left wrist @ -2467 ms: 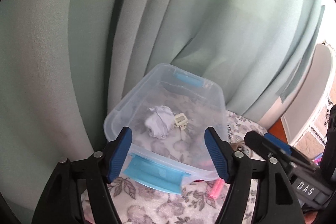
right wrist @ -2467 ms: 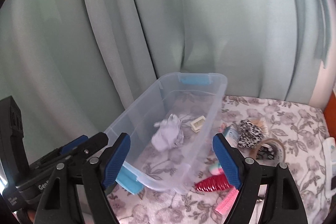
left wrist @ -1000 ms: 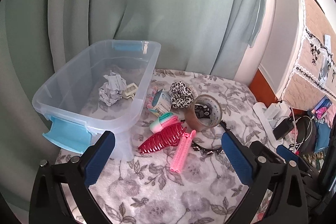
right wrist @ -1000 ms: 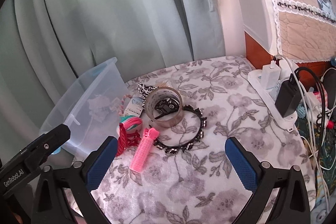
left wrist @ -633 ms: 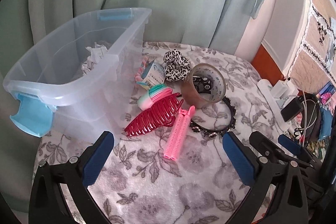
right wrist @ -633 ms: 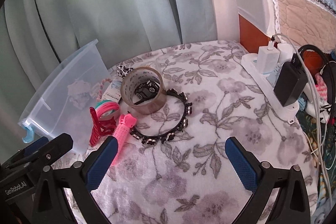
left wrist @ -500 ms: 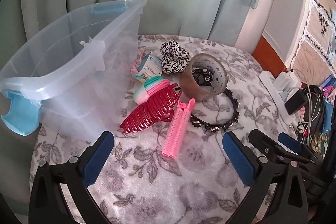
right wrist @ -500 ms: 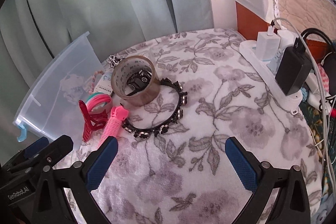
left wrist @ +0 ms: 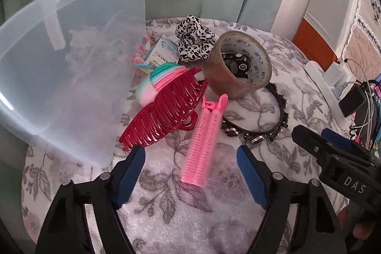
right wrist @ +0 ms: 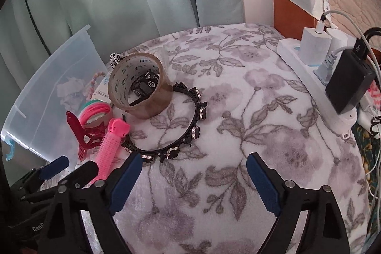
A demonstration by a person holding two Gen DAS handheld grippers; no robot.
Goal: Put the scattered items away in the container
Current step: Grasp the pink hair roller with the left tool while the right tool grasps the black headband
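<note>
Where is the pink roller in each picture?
Left wrist: pink roller in the middle, lying between the open tool's tips.
Right wrist: pink roller at lower left, beside the left tool.
Shared landmark: tape roll just beyond it.

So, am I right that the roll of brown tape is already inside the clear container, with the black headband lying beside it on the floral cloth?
Not quite: the roll of brown tape is not in the clear container. It stands out on the floral cloth, and the black headband does lie beside it there, curving around its base. The right wrist view shows this plainly.
</note>
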